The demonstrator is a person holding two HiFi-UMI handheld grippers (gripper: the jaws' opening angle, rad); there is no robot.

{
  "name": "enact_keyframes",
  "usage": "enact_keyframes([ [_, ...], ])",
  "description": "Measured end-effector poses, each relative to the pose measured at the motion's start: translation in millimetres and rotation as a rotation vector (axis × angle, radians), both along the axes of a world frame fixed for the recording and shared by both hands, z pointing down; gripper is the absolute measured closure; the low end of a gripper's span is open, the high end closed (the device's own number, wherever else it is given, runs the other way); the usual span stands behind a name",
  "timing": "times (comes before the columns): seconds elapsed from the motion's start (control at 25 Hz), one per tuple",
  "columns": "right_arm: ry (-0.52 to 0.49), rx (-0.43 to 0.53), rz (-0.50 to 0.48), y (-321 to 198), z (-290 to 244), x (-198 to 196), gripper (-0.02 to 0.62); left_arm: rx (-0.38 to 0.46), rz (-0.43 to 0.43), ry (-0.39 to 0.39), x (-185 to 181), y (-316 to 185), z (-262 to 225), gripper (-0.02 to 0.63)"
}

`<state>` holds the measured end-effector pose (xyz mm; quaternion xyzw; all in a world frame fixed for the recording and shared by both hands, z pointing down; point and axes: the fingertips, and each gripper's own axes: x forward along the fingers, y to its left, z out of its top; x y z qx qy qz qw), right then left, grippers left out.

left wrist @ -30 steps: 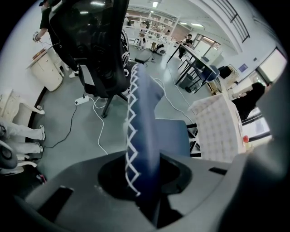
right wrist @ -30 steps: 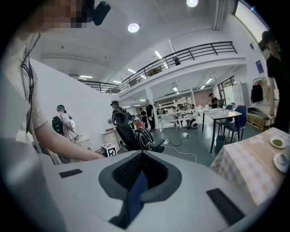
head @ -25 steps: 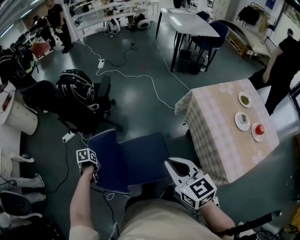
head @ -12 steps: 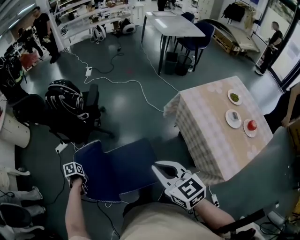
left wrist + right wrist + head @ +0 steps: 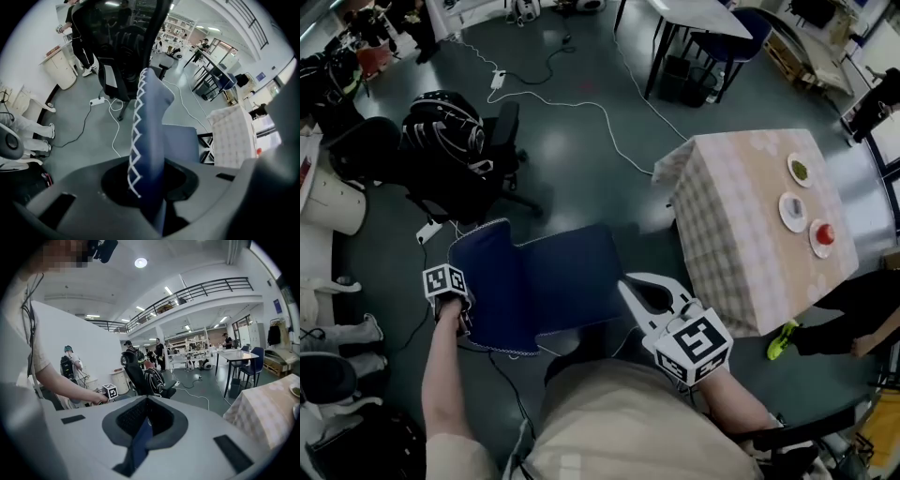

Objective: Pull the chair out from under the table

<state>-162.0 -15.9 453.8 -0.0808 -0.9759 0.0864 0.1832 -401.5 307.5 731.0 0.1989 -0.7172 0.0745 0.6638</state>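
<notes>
The blue chair (image 5: pixel 553 281) stands out on the floor, left of the table (image 5: pixel 741 244) with the checked cloth, and no part of it is under the table. My left gripper (image 5: pixel 455 311) points down and is shut on the top edge of the backrest (image 5: pixel 487 281). In the left gripper view the backrest (image 5: pixel 151 117) rises from between the jaws, edged with white zigzag stitching. My right gripper (image 5: pixel 626 283) has its tips together at the seat's right edge. A strip of blue fabric (image 5: pixel 140 441) sits between its jaws in the right gripper view.
On the table are two plates (image 5: pixel 791 212) and a red thing (image 5: pixel 823 234). A black office chair (image 5: pixel 455 150) loaded with gear stands behind the blue chair. White cables (image 5: pixel 581 103) run across the floor. A foot in a green shoe (image 5: pixel 783 339) is by the table's near corner.
The chair and both grippers have shifted a little to the left, away from the table. A leg with a green shoe has come in at the lower right.
</notes>
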Motion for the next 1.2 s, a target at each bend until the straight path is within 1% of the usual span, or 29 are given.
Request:
enact_keyframes([
  [0.44, 0.020, 0.004, -0.015, 17, -3, -18, 0.586, -0.007, -0.008, 0.001, -17, 29, -4, 0.514],
  [0.64, 0.028, -0.003, -0.055, 26, -4, -22, 0.586, -0.011, -0.065, 0.009, -6, 58, -8, 0.511],
  [0.76, 0.024, 0.007, -0.045, 33, -3, -29, 0.586, -0.006, -0.044, -0.006, -21, 58, -5, 0.511],
  [0.84, 0.030, 0.006, -0.042, 38, -8, -28, 0.586, -0.009, -0.031, -0.008, -23, 59, -4, 0.511],
  [0.96, 0.041, -0.002, -0.020, 32, -18, -17, 0.586, -0.024, -0.011, -0.015, -27, 55, -2, 0.509],
  [1.04, 0.035, -0.023, 0.008, 22, -18, -9, 0.586, -0.037, 0.014, -0.048, -38, 60, 1, 0.503],
  [1.12, 0.036, -0.037, 0.043, 5, -13, 3, 0.586, -0.084, 0.045, -0.069, -36, 63, 5, 0.497],
  [1.2, 0.035, -0.040, 0.065, -15, -8, 15, 0.586, -0.139, 0.044, -0.064, -20, 61, 4, 0.494],
])
